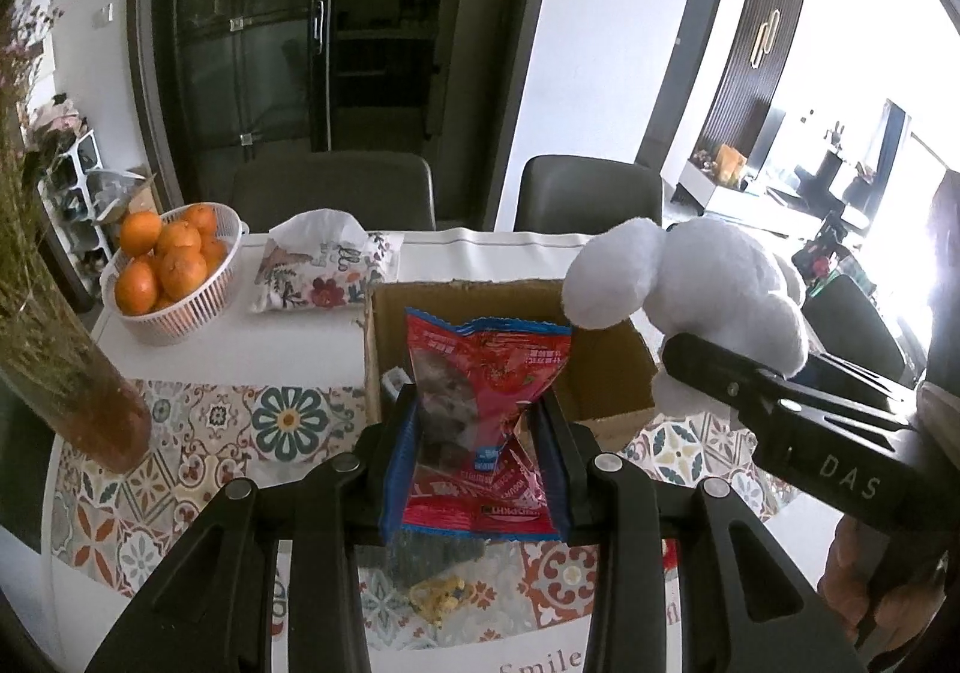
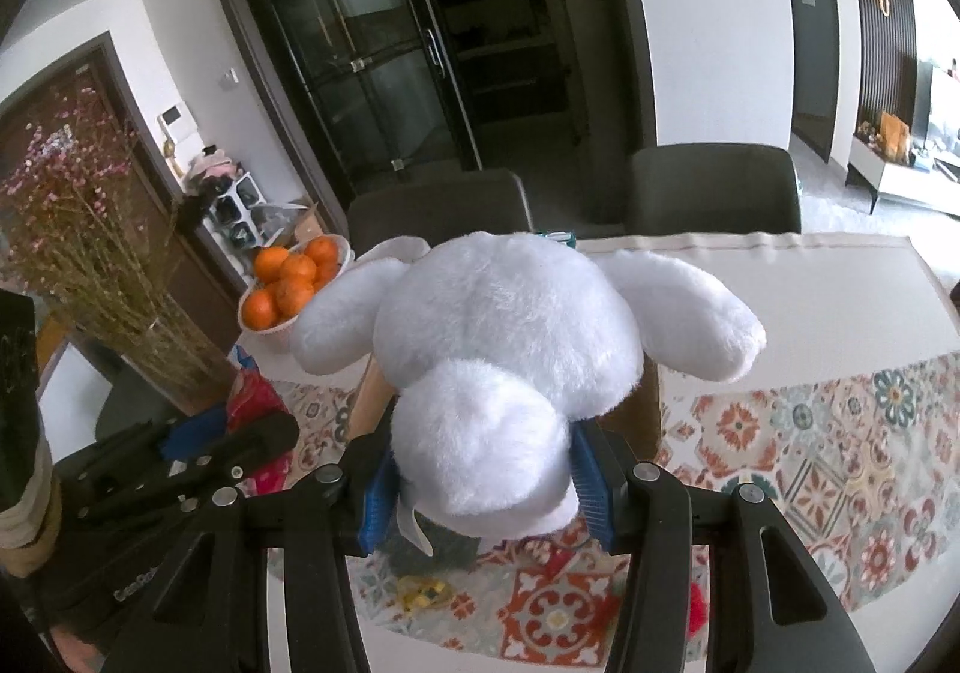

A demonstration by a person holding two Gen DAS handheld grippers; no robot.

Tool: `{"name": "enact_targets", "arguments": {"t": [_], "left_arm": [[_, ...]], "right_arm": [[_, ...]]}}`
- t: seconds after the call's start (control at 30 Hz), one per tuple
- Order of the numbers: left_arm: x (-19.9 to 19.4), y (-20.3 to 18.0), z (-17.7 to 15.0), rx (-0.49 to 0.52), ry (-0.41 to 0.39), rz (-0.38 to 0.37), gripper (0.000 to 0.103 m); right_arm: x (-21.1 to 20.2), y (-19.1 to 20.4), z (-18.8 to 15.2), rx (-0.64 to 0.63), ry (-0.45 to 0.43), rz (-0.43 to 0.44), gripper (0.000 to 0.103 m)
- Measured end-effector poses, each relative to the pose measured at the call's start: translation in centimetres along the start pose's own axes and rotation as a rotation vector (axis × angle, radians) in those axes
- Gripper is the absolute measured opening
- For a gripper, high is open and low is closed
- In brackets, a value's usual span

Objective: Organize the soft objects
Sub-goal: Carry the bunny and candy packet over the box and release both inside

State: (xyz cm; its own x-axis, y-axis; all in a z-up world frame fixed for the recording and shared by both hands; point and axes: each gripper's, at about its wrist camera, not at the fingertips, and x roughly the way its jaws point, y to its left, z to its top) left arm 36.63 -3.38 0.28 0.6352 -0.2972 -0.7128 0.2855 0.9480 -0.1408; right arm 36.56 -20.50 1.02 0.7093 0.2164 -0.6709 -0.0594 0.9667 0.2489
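Left gripper (image 1: pixel 474 451) is clamped on a red snack packet (image 1: pixel 480 421), its blue pads pressing both sides of the crumpled foil. The packet stands upright between the jaws, raised off the table (image 1: pixel 288 343), with its upper edge in front of the open cardboard box (image 1: pixel 606 373). Print on the packet appears upside down and is mostly unreadable; a band of Latin capitals along its lower edge cannot be made out with certainty.

Right gripper (image 2: pixel 483 487) is closed on a white plush toy (image 2: pixel 510 349). The lower body sits between the blue pads, and the head and two long ears hang forward beyond the fingertips. In the left wrist view the toy (image 1: pixel 714 289) is held just above the box's right edge, and the right tool's black body bears the letters "DAS".

The box sits on a patterned runner (image 1: pixel 198 433) across the middle of the table. Toward the far left corner stand a white basket of oranges (image 1: pixel 168 265) and, beside it, a floral tissue pouch (image 1: pixel 324 271). A vase of dried stems (image 1: pixel 72 373) stands at the left edge. At the near edge the word "Smile" is printed on the table covering.
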Motion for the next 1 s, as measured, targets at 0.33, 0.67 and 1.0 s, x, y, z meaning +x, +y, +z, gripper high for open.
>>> {"name": "enact_targets", "arguments": {"t": [0.33, 0.67, 1.0], "left_arm": [[2.9, 0.6, 1.7, -0.018, 0.031, -0.018, 0.036], [6.7, 1.2, 2.8, -0.001, 0.102, -0.003, 0.036], [10.9, 1.8, 3.3, 0.012, 0.209, -0.042, 0.036]], "right_arm": [[2.5, -0.6, 2.3, -0.012, 0.042, 0.009, 0.051], [7.6, -2.3, 2.9, 0.028, 0.153, 0.010, 0.051], [11.1, -2.9, 3.4, 0.008, 0.251, -0.004, 0.051]]}}
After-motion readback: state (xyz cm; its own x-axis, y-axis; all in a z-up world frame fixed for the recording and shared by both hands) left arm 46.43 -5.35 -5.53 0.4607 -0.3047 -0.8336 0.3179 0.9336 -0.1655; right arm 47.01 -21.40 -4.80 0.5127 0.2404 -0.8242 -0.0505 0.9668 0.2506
